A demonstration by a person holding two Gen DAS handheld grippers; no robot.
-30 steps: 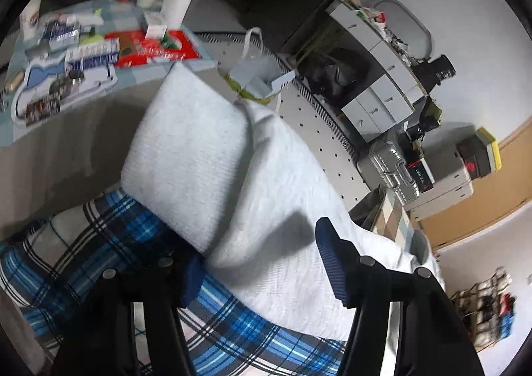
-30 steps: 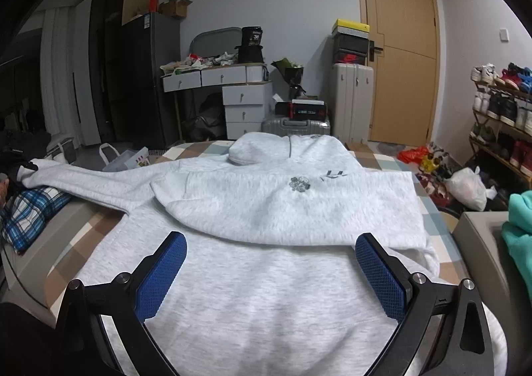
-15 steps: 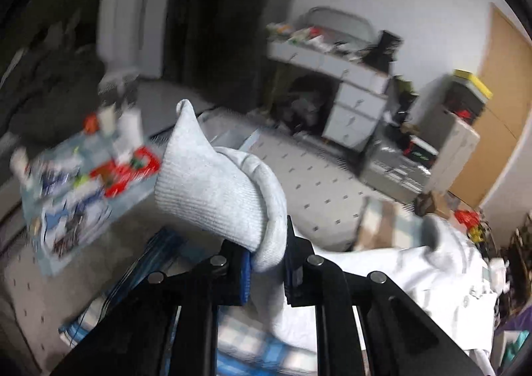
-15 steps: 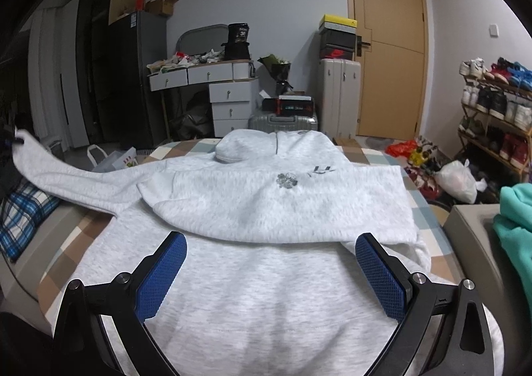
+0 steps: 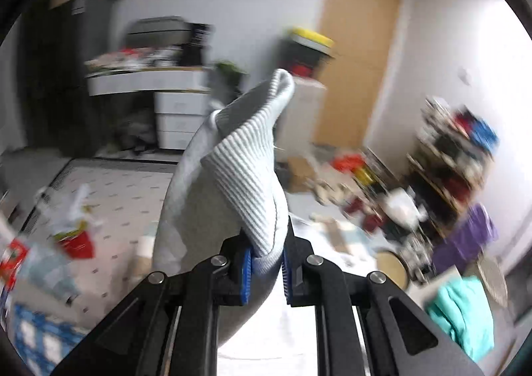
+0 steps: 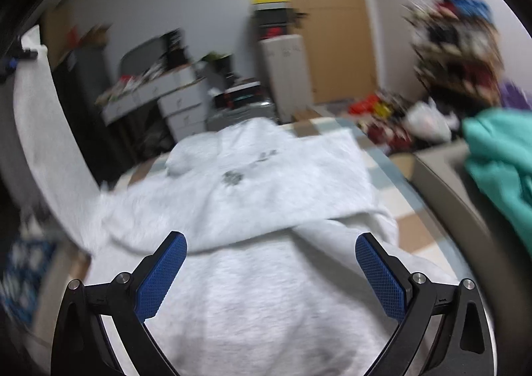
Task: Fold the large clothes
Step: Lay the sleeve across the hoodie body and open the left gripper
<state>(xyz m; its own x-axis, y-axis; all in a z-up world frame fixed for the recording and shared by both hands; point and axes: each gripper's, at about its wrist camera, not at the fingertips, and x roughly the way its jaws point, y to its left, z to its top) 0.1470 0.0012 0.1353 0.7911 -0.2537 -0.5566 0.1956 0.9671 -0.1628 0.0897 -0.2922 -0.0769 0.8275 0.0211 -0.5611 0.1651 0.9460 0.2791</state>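
A large light-grey hoodie (image 6: 252,203) lies spread on the bed, one sleeve folded across its chest. My left gripper (image 5: 265,268) is shut on the ribbed cuff (image 5: 249,176) of the other sleeve and holds it up in the air; the cuff stands above the blue pads. In the right wrist view that raised sleeve (image 6: 46,143) hangs as a long strip at the far left. My right gripper (image 6: 271,266) hovers open over the lower body of the hoodie, with nothing between its fingers.
A teal garment (image 6: 498,156) lies on a grey surface at the right. A blue plaid cloth (image 6: 23,269) sits at the bed's left edge. Drawers (image 6: 179,109), a suitcase (image 6: 286,70), a door and a cluttered shoe rack (image 6: 459,43) stand behind.
The left gripper closed on the sleeve cuff and swung it up off the bed, rolling as it went. The right gripper drifted and rolled slightly, staying open over the hoodie.
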